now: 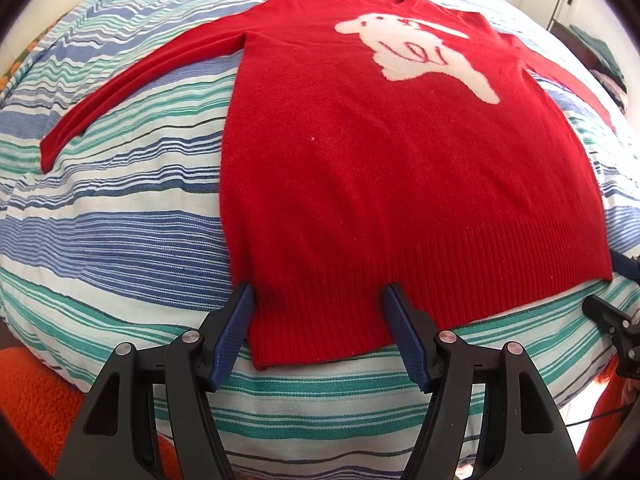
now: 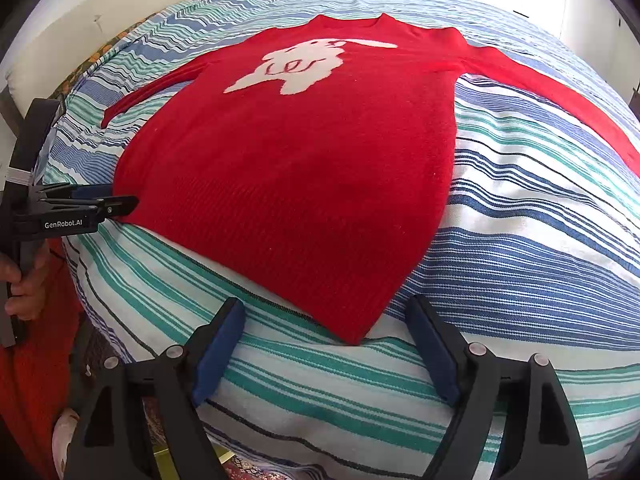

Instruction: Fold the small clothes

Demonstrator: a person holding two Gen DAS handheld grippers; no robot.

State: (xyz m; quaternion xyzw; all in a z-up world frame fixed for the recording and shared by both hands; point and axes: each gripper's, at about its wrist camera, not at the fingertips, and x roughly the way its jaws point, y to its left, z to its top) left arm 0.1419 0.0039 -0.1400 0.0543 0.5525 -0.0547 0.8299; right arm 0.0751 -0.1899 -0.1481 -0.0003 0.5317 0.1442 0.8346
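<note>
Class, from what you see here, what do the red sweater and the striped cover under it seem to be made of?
Red sweater: looks like a soft, matte knit, perhaps wool; its hem shows ribbing and the surface looks fuzzy.
Striped cover: seems a woven fabric, likely cotton; matte, with a fine thread texture visible in the stripes.

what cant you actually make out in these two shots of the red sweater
- End of the far sleeve: left wrist view, cut off by the lens edge.
- Cuff of the other sleeve: right wrist view, runs past the edge.
- Back of the red sweater: lies face-up on the striped bedcover.
- Right claw: open, corner contact unclear.
- Left claw: open around the hem.
</note>
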